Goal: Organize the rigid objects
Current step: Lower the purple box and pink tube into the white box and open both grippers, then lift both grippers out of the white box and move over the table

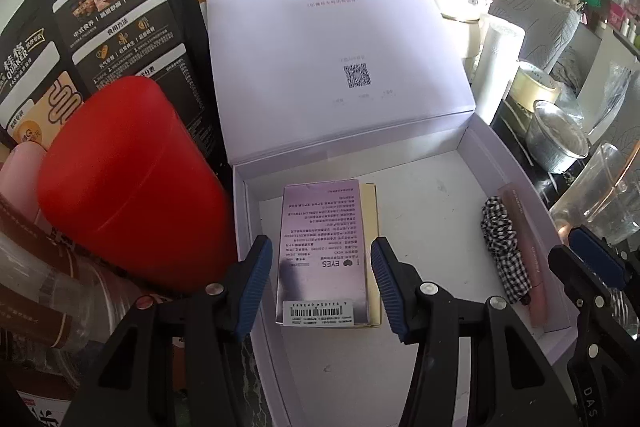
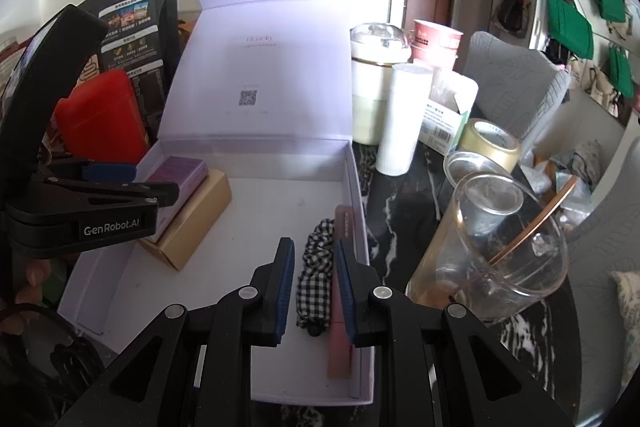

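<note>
In the box: we see a white gift box [image 2: 362, 187] lying open, lid propped up behind, items going in along both side walls.
Left stack: silver-lilac carton [image 1: 324, 251] lies flat on a tan carton [image 1: 370, 211] against the left wall.
Left gripper [image 1: 320, 281]: fingers half-spread either side of the lilac carton; pads look clear of its edges, so we judge nothing is gripped.
Right side: pink tube box [image 2: 340, 291] lies along the right wall, checked scrunchie [image 2: 314, 275] touching it on the inside.
Right gripper [image 2: 312, 291]: fingers narrow, a small gap, over the scrunchie and tube; we can't see either being pinched.
Step in hand: we judge both placements are done and the hands are backing off.
Doing it well: we lift straight up, keep the pads off the carton edges so the stack isn't dragged askew, and don't snag the scrunchie fabric.
Nearby hazard: clear plastic cup [image 2: 500, 255] stands just beside the box's right wall; red canister [image 1: 132, 183] sits by the left wall.
</note>
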`<state>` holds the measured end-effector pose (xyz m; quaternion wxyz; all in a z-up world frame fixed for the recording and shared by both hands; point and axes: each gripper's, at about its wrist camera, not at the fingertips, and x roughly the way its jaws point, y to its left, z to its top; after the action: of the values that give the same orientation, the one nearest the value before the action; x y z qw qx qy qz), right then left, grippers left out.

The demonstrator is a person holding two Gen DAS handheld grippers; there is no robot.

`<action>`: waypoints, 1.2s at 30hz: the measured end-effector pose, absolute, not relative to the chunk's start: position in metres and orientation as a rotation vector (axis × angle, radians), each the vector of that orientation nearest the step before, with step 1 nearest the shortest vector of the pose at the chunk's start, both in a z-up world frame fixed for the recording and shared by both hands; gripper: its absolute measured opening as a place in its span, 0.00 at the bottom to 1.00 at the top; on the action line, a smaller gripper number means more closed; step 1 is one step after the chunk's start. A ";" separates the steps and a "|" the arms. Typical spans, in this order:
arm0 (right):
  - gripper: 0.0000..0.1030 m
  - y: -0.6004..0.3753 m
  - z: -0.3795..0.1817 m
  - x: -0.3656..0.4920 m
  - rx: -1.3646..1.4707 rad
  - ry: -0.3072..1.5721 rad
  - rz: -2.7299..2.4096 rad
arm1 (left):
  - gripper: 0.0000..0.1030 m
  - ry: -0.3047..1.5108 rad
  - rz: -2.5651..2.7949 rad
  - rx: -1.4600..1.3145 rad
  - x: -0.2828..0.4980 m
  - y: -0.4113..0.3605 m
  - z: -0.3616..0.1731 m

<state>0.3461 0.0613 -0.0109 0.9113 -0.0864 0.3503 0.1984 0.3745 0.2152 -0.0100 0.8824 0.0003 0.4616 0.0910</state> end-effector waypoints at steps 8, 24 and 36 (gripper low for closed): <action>0.21 0.053 0.004 0.337 -0.160 0.701 0.379 | 0.79 0.883 0.198 0.023 0.364 0.209 0.017; 0.24 0.032 0.046 0.295 -0.152 0.643 0.314 | 0.79 0.742 0.114 0.055 0.315 0.188 0.076; 0.43 0.004 0.081 0.248 -0.155 0.596 0.231 | 0.79 0.700 0.012 0.068 0.291 0.163 0.096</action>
<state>0.2480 0.0038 0.0806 0.9463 -0.0761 0.2929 0.1134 0.2906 0.1630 0.0957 0.9388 0.0333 0.3427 0.0059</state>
